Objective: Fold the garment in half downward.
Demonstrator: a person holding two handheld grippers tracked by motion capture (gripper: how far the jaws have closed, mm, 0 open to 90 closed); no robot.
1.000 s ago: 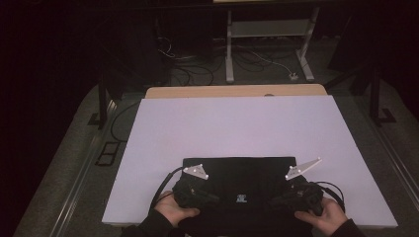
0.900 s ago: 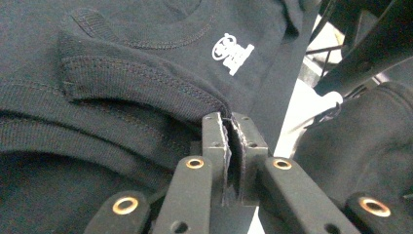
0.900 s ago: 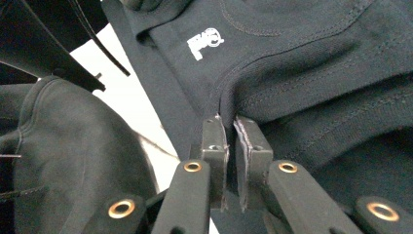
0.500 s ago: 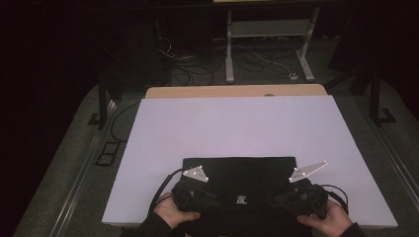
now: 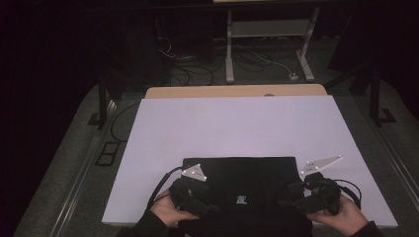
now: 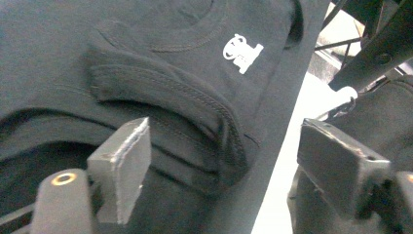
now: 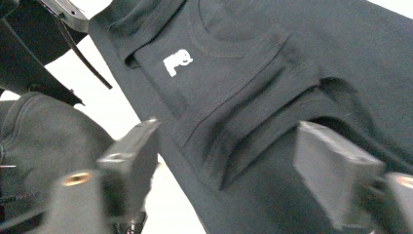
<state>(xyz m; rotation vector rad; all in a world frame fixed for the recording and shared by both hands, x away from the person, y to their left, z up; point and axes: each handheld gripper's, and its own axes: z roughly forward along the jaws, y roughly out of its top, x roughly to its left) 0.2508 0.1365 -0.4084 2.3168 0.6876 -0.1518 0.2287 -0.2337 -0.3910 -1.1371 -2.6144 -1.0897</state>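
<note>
Now both jaws are just opening wide, left gripper and right gripper releasing the folded black shirt, risking snagging its loose folded sleeve edges and unfolding it.

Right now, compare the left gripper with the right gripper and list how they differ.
The left gripper lies over the black garment's left edge; the right gripper sits at its right edge. The left gripper's grey plate lies flatter and nearer the cloth; the right gripper's juts outward, tilted. Shared: both have just been opening and stand open, folded cloth between the jaws but unpressed.
</note>
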